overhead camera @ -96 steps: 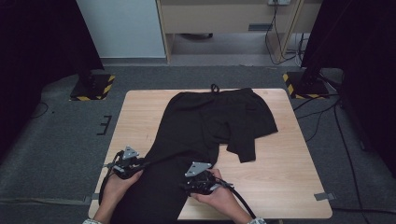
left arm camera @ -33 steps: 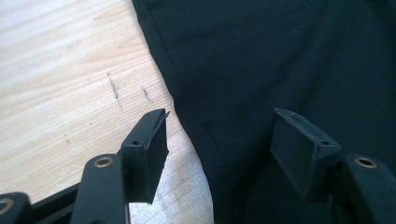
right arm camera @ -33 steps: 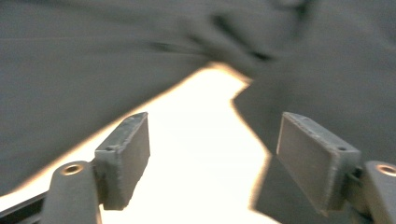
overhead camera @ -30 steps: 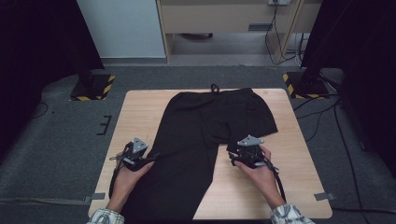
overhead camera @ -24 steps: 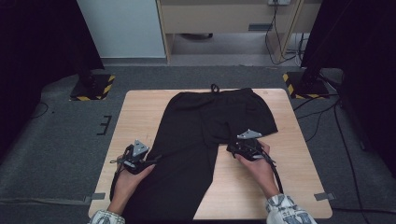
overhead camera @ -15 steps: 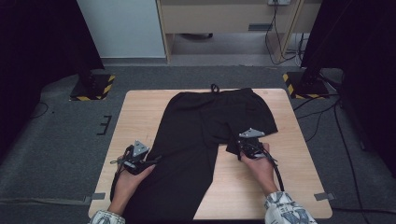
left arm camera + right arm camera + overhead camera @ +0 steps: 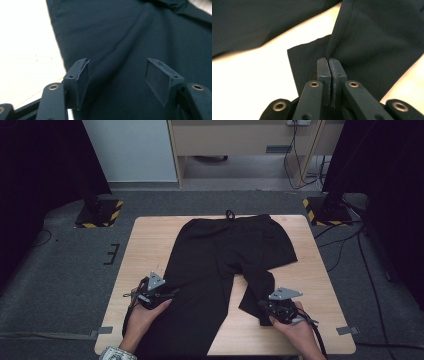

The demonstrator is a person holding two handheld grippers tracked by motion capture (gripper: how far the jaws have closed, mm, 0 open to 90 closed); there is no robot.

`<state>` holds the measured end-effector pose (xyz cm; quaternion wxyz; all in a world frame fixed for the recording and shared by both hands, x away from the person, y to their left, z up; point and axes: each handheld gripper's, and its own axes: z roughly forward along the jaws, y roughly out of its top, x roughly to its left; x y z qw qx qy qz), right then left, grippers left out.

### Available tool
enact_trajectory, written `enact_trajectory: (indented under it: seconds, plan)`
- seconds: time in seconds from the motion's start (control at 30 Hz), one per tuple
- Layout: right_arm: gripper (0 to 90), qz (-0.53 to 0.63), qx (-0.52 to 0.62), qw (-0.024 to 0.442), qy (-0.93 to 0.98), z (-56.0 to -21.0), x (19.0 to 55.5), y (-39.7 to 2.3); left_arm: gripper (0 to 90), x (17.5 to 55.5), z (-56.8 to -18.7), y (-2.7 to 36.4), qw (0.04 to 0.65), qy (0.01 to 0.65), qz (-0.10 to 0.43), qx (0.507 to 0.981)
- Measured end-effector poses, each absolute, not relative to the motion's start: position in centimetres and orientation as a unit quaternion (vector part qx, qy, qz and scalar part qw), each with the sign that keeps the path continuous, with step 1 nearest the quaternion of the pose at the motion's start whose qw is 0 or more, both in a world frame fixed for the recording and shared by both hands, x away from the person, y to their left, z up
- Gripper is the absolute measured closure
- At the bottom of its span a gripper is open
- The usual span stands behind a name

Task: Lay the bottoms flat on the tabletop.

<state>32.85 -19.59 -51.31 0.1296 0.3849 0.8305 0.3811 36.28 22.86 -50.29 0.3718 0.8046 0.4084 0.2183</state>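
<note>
Black trousers [image 7: 225, 250] lie flat on the wooden table [image 7: 150, 240], waistband at the far side. Their left leg runs down past the near edge. My left gripper [image 7: 170, 295] rests at that leg's outer edge, open, its jaws spread over the dark cloth [image 7: 125, 30] with nothing pinched between them [image 7: 117, 75]. The shorter right leg [image 7: 257, 287] angles toward the near right. My right gripper [image 7: 263, 309] is shut on its end. In the right gripper view a raised fold of the cloth [image 7: 374, 37] runs into the closed jaws [image 7: 329, 61].
Bare wood lies to both sides of the trousers. On the grey floor stand two yellow-and-black striped bases [image 7: 97, 215] [image 7: 325, 212], with cables beside the right one. A wooden cabinet [image 7: 240, 140] is behind the table.
My right gripper has moved toward the near edge, taking the end of the right trouser leg along and stretching it out. The left hand has stayed put.
</note>
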Motion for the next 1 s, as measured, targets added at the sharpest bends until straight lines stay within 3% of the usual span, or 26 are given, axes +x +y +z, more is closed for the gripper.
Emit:
enact_trajectory:
  seconds: [0.07,0.23,0.57,0.8,0.83,0.87,0.9,0.93,1.0]
  plan:
    - [79.8,0.380,0.381,0.131,0.833,-51.2,32.5,-19.7,34.4,36.2,-50.3,22.7,0.371,0.404,0.217,0.807]
    - [40.0,0.396,0.403,0.168,0.808,-50.1,34.1,-19.9,34.4,36.3,-50.5,22.5,0.372,0.405,0.211,0.808]
    - [28.6,0.382,0.431,0.203,0.792,-50.4,40.3,-20.5,34.1,36.3,-50.5,21.6,0.379,0.401,0.205,0.809]
    - [28.7,0.372,0.441,0.198,0.793,-51.2,42.9,-19.2,33.0,36.4,-50.6,20.8,0.379,0.388,0.198,0.816]
    - [40.2,0.369,0.440,0.200,0.794,-51.3,43.3,-18.8,33.0,36.4,-50.6,20.7,0.383,0.390,0.195,0.814]
    - [40.2,0.369,0.440,0.200,0.794,-51.3,43.3,-18.8,33.0,36.4,-50.6,20.7,0.383,0.390,0.195,0.814]
    - [52.3,0.373,0.434,0.198,0.796,-51.3,43.5,-18.5,33.0,36.4,-50.5,20.7,0.386,0.390,0.193,0.813]
    - [52.3,0.373,0.434,0.198,0.796,-51.3,43.5,-18.5,33.0,36.4,-50.5,20.7,0.386,0.390,0.193,0.813]
    - [66.4,0.379,0.430,0.202,0.794,-51.2,43.5,-18.3,33.0,36.4,-50.5,20.7,0.387,0.391,0.193,0.813]
